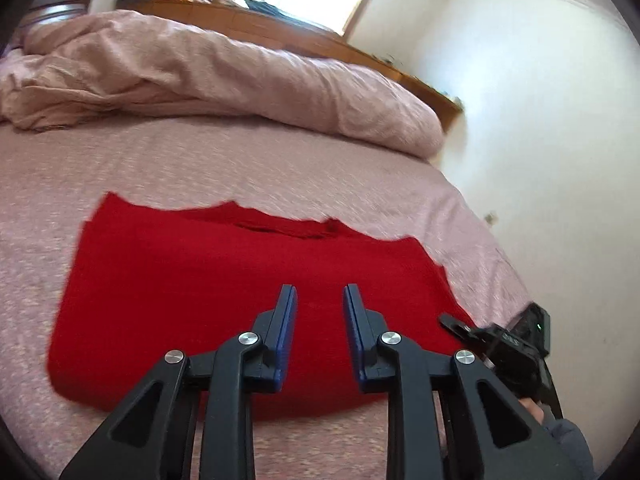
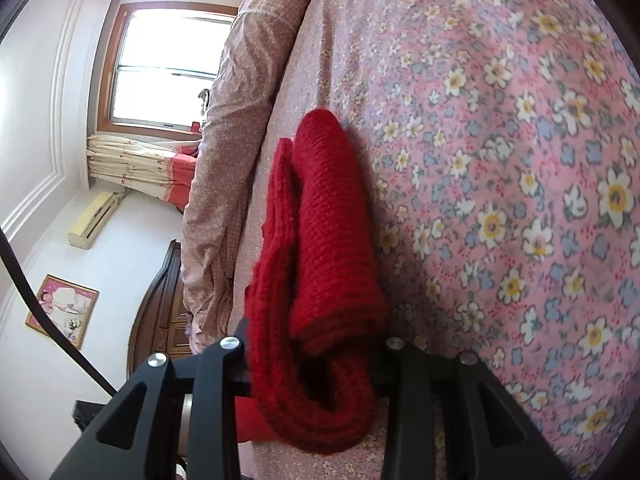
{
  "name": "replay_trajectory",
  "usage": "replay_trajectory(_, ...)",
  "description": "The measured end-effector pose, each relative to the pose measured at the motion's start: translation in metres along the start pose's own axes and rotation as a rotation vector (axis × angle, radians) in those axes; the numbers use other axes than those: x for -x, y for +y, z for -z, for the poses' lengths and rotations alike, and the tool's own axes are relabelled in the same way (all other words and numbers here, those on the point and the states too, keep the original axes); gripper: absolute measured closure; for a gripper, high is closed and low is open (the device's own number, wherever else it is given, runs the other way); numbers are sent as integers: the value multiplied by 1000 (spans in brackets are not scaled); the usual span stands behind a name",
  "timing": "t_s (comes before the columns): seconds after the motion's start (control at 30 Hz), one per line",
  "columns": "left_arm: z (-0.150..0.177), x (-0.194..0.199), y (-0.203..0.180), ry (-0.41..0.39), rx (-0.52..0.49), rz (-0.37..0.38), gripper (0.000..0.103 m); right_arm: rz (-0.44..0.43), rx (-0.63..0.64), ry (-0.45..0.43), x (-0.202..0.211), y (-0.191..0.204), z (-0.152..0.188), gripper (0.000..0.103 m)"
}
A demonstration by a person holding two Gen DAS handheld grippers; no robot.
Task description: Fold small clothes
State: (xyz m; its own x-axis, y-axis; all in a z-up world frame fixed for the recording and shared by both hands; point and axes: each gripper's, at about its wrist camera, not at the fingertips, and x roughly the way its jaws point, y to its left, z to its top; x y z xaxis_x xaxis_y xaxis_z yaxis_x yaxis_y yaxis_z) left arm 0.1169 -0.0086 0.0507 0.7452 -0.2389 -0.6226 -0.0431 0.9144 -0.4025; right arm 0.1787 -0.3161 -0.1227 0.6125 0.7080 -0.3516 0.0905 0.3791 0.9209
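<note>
A red knitted garment (image 1: 224, 300) lies spread flat on a bed (image 1: 200, 160) covered with a pink flowered sheet. In the left wrist view the garment fills the middle of the picture, its far edge uneven, and a rumpled pink duvet (image 1: 224, 72) is heaped beyond it toward twelve o'clock, with a wooden ledge and a bright window behind. The left hand-held gripper (image 1: 319, 292) hangs above the near part of the garment; its two blue-padded fingers (image 1: 287, 320) stand a narrow gap apart with nothing between them, and red knit shows through the gap. At four o'clock in that view the right hand-held gripper (image 1: 504, 344) reaches the garment's edge, with part of a hand and a grey sleeve behind it. In the right wrist view the picture is turned sideways, the bed running up the right side. Here the right hand-held gripper (image 2: 316, 360) is closed on a thick fold of the red knit, which bunches between its black fingers and hides the pads, then stretches away toward twelve o'clock along the sheet. A window (image 2: 168, 68), curtains and a framed picture show on the wall at nine o'clock.
</note>
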Motion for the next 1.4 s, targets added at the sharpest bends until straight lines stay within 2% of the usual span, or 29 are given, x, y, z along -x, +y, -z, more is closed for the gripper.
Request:
replay_trajectory(0.13, 7, -24, -8, 58, -29, 15, 85, 2, -16, 7, -4, 5, 1, 69)
replay_trajectory(0.23, 14, -47, -15, 85, -72, -5, 85, -7, -19, 12, -4, 2, 0, 69)
replay_trajectory(0.37, 31, -85, -8, 177, -97, -34, 85, -34, -25, 16, -2, -5, -3, 69)
replay_trajectory(0.53, 34, -89, -13, 159, -195, -48, 85, -22, 4, 4, 0, -5, 0, 69)
replay_trajectory(0.67, 38, -85, -5, 129, -136, -9, 86, 13, 32, -9, -2, 4, 5, 69)
replay_trajectory(0.77, 38, -85, -1, 123, -121, -6, 95, 41, 45, -15, -3, 7, 6, 69)
replay_trajectory(0.9, 37, -89, 23, 121, 35, 47, 103, 57, 54, -15, -5, 11, 7, 69)
replay_trajectory(1.03, 33, -85, 31, 120, 130, 81, 103, 81, 59, -4, -7, 15, 6, 71)
replay_trajectory(1.13, 31, -80, 18, 98, 79, 67, 103, 92, 64, -6, -7, 17, 6, 72)
replay_trajectory(1.27, 41, -94, 4, 117, -19, -19, 103, 100, 64, -6, -11, 23, 6, 72)
replay_trajectory(1.4, 40, -96, 8, 108, 6, -17, 103, 110, 72, -3, -16, 30, 8, 72)
